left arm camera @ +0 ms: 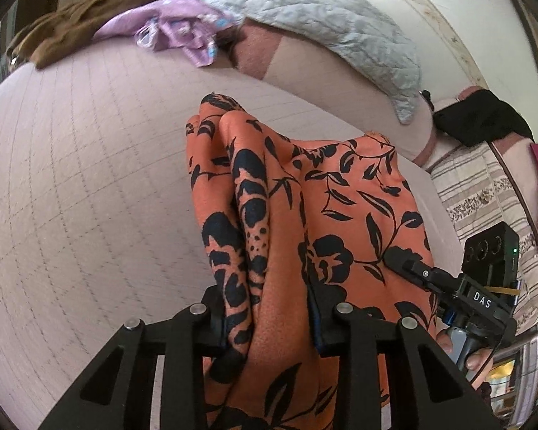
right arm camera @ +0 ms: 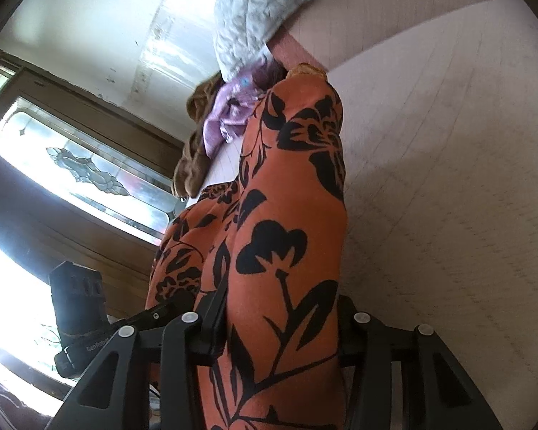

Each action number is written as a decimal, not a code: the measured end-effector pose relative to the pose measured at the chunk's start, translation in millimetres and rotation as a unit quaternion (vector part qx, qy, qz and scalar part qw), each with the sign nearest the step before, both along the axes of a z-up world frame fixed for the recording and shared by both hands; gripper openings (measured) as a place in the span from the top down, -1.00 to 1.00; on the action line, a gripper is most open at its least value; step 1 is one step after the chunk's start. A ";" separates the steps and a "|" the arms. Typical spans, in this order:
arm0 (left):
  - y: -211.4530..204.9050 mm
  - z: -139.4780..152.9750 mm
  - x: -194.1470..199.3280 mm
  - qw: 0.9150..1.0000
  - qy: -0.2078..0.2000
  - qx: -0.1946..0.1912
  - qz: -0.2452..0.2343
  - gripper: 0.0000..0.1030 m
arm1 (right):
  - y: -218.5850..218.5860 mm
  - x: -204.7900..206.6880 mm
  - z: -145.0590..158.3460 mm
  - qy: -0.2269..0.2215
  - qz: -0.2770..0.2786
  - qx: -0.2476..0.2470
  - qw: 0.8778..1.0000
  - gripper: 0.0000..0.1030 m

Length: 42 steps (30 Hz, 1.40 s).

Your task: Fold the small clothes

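Observation:
An orange garment with a black flower print hangs bunched over the pale quilted bed. My left gripper is shut on a fold of it at its near edge. My right gripper shows in the left wrist view at the garment's right edge, its fingers on the cloth. In the right wrist view my right gripper is shut on the same orange garment, which fills the space between its fingers and is lifted off the bed.
A brown cloth and a lilac garment lie at the bed's far edge. A grey quilted cover lies along the back. A black cloth and striped bedding are on the right. A glass window is on the left.

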<state>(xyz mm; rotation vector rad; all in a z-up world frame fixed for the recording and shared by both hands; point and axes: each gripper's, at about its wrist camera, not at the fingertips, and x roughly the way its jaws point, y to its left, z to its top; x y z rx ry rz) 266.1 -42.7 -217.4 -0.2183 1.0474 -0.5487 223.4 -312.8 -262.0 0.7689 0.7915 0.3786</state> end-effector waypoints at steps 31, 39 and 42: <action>-61.4 -3.4 -30.9 0.994 -0.031 0.108 -0.013 0.35 | -35.3 -13.0 -14.5 0.020 -0.012 -0.013 1.000 0.11; -61.9 -7.8 -33.1 0.992 -0.035 0.123 -0.010 0.35 | -38.4 -11.7 -30.5 0.035 -0.011 -0.015 0.999 0.11; -61.7 -10.2 -33.4 0.991 -0.034 0.126 -0.008 0.35 | -38.0 -11.1 -32.8 0.038 -0.012 -0.015 0.999 0.11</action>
